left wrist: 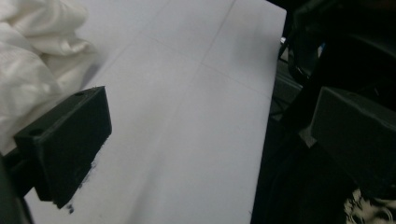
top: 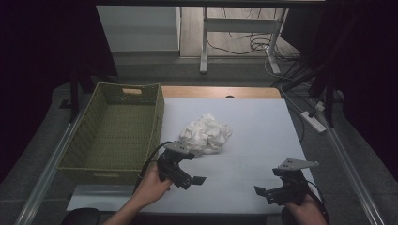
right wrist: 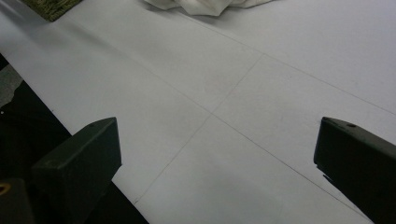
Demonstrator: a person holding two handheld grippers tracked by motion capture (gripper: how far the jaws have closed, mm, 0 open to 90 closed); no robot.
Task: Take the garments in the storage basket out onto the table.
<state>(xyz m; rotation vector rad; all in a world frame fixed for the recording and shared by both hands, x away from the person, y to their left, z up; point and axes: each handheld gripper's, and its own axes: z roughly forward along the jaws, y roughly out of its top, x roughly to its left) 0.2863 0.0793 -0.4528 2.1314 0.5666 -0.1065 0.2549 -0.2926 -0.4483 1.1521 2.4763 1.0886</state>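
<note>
Nearest the person, the right gripper (top: 268, 191) hovered over the white table (top: 263, 126) by its near edge, well apart from the crumpled white cloth (top: 206, 133), its jaws spread wide with nothing between them. The left gripper (top: 195, 180) sat nearer the cloth, just on its near side, jaws likewise spread and empty. The cloth lay in a heap mid-table. Beside the cloth, towards the left gripper's side, stood the woven green basket (top: 115, 126), with the table's wooden far edge (top: 220, 92) beyond.
</note>
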